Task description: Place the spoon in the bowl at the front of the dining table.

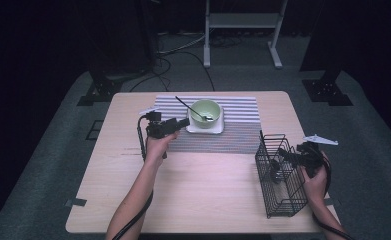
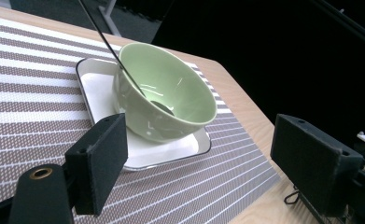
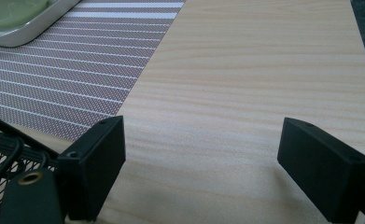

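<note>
Left hand-held gripper [image 1: 187,121] open beside the pale green ceramic bowl [image 1: 205,113], nothing gripped.

Set on a white square plate [image 1: 192,128] at the far middle of the brown-and-white striped placemat [image 1: 243,111], with a long dark-handled spoon [image 1: 189,108] leaning inside, handle up and to the far left, probably for an easy grab. Jaws spread wide just left of the plate, empty. Right hand-held gripper [image 3: 203,163] likewise wide open and empty, low over the bare wooden surface [image 1: 203,190], close against the black wire basket [image 1: 278,175] at the near right, perhaps ready to steady it.
</note>
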